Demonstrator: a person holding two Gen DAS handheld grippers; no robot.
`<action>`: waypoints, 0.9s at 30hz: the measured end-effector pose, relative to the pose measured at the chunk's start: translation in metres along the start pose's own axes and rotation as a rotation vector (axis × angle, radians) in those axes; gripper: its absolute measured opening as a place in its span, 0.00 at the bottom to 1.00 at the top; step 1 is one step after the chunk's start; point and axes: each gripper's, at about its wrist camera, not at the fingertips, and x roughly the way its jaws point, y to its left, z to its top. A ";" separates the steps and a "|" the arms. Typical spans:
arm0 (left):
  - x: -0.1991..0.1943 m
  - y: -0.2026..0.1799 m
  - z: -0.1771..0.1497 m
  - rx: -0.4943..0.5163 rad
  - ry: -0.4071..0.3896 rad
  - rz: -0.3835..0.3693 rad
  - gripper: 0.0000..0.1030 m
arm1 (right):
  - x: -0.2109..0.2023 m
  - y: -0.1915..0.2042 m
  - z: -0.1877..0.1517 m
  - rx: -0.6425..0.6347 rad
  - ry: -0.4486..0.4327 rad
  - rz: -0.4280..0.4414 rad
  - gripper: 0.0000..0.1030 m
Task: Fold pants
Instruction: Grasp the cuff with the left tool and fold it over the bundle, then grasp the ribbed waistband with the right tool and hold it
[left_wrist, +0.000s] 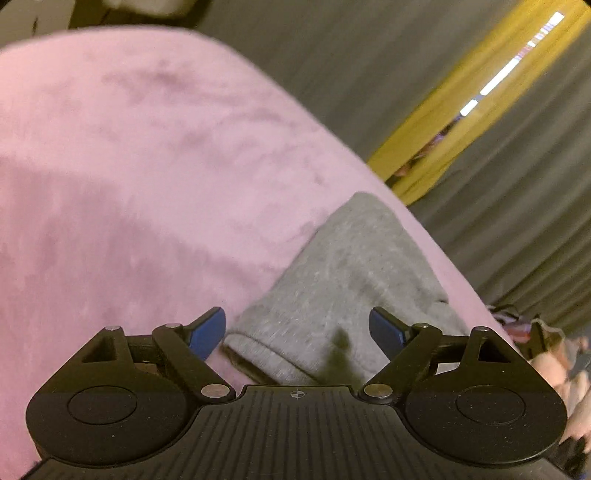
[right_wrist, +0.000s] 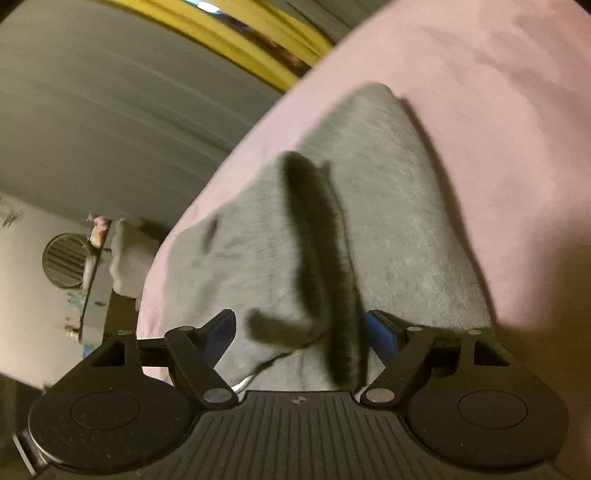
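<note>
Grey pants (left_wrist: 332, 288) lie on a pink bed cover (left_wrist: 129, 184), near its right edge in the left wrist view. My left gripper (left_wrist: 297, 330) is open, its blue-padded fingers either side of the near cuffed end of the pants, close above the cloth. In the right wrist view the pants (right_wrist: 388, 229) stretch away over the pink cover (right_wrist: 498, 110), with a dark cord or strip (right_wrist: 321, 251) running down them. My right gripper (right_wrist: 299, 332) is open just over the near end of the pants, with the dark strip passing between its fingers.
Grey curtains (left_wrist: 480, 221) with a yellow curtain strip (left_wrist: 443, 122) hang beyond the bed edge. In the right wrist view a round vent (right_wrist: 64, 260) and cluttered furniture (right_wrist: 99, 288) stand at the left beside the bed.
</note>
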 end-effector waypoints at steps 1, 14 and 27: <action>0.001 0.003 0.000 -0.015 -0.002 0.017 0.86 | 0.002 -0.003 0.002 0.027 -0.008 0.021 0.77; -0.003 0.018 -0.004 -0.088 -0.024 0.007 0.85 | 0.020 0.003 0.013 0.059 0.055 0.105 0.52; -0.002 0.025 -0.003 -0.128 -0.016 -0.015 0.85 | 0.044 0.043 0.001 0.054 0.027 0.140 0.39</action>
